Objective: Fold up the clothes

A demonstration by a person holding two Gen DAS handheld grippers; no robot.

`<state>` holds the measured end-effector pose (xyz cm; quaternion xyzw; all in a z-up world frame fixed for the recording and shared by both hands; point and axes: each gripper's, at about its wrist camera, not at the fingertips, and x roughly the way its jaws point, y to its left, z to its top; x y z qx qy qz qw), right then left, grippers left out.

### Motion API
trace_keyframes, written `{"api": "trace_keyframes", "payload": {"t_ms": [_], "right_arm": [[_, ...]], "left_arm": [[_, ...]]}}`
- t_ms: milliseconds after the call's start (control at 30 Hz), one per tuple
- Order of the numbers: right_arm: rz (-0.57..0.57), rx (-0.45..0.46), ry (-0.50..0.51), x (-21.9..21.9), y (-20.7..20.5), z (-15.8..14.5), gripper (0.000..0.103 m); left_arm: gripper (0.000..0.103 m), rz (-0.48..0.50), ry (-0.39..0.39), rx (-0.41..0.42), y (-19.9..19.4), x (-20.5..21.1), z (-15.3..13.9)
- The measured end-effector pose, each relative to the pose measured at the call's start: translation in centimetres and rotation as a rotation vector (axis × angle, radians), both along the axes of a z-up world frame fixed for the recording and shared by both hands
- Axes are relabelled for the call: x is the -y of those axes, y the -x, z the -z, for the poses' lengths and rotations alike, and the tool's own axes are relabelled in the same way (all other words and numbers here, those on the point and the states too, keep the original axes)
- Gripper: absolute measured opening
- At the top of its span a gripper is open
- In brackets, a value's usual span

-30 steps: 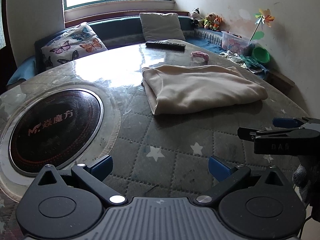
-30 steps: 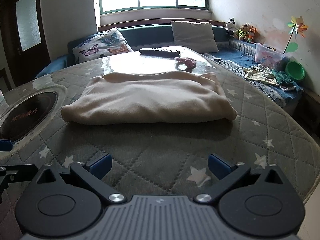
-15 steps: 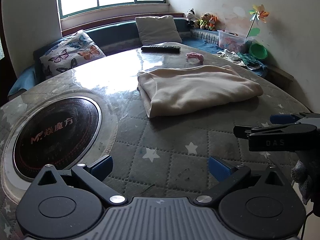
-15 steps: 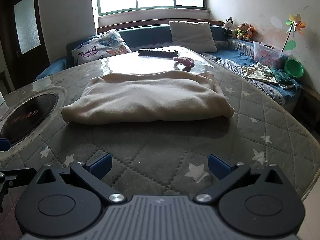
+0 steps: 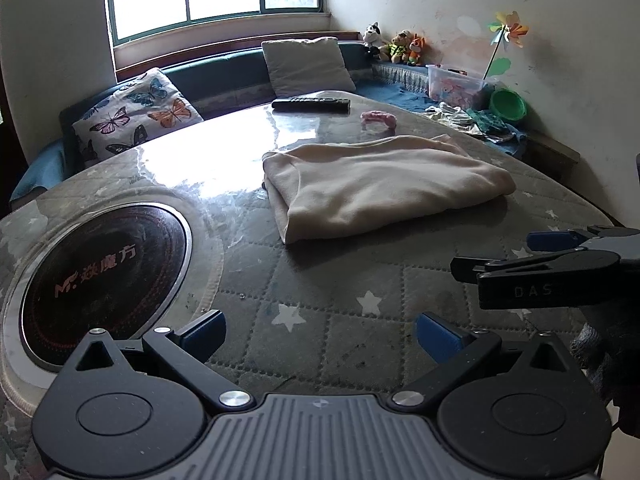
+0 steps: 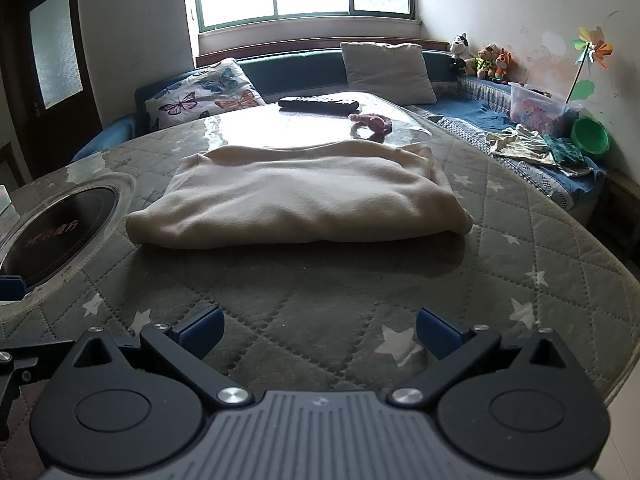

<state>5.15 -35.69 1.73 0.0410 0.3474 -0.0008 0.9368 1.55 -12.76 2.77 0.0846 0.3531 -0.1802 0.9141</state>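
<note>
Cream garment (image 6: pixel 300 196) lies folded into a thick rectangular bundle on the round table (image 6: pixel 520 248), near the table's middle, long side across the right wrist view; a rounded fold faces the camera and the layered edges show at its left end in the left wrist view (image 5: pixel 380 188). Nothing touches it. The table carries a grey quilted cover with white stars under a clear glossy sheet. At 9 o'clock from the garment in the right wrist view a round black cooktop (image 6: pixel 52 236) is sunk into the table, printed with red characters. At 12 o'clock, beyond the garment, a small pink item (image 6: pixel 370 122) lies near the far edge, and a black remote control (image 6: pixel 318 103) farther out. The right gripper (image 6: pixel 319 330) hovers at 6 o'clock, over bare cover, jaws spread wide, blue pads empty, apart from the cloth. The left gripper (image 5: pixel 320 334) sits over the cover between cooktop and garment, jaws likewise wide and empty. Past the table runs a blue bench with a butterfly cushion (image 6: pixel 204 94) and a grey cushion (image 6: pixel 386 72), a window above.
</note>
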Motion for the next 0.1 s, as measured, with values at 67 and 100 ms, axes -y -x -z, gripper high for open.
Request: {"api": "trace_keyframes", "payload": {"t_ms": [67,100], "right_arm": [[0.000,-0.002,-0.001,0.00,-0.02,0.02,0.103],[0.002,-0.003,0.000,-0.02,-0.04,0.05,0.103]], "left_arm": [[0.103,0.000,0.001,-0.005,-0.10,0.01,0.07],[0.103,0.002,0.001,-0.008,-0.15,0.01,0.13]]}}
